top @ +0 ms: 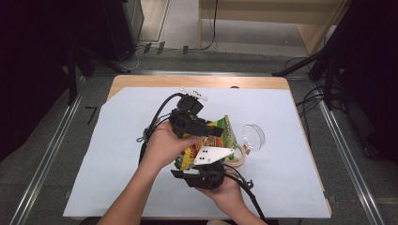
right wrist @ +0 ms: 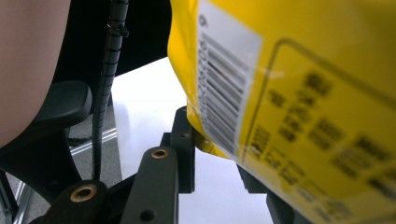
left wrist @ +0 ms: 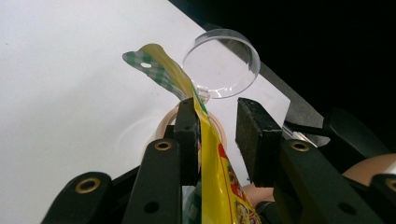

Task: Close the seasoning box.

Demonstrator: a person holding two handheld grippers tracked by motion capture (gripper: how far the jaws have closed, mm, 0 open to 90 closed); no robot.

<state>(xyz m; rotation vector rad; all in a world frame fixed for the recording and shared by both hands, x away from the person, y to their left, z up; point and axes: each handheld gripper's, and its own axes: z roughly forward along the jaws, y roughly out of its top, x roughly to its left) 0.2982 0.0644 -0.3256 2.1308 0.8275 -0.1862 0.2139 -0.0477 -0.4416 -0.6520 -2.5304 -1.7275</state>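
A yellow and green snack bag (top: 226,131) is held up over the middle of the table between both grippers. My left gripper (top: 214,131) reaches in from the left at the bag's upper part. In the left gripper view the bag's thin top edge (left wrist: 212,163) lies against one pad of the left gripper (left wrist: 218,119), and a clear gap separates it from the other, so the jaws are open. My right gripper (top: 199,164) sits below, under its grey plate. In the right gripper view the bag (right wrist: 303,93), barcode side up, covers one jaw of the right gripper (right wrist: 215,151), which grips its lower corner.
A clear round dish (top: 253,135) (left wrist: 222,63) lies just right of the bag. A roll of tape (top: 237,158) (left wrist: 164,122) lies beside it. White paper (top: 117,154) covers the wooden table. A small white object (top: 193,92) rests near the far edge.
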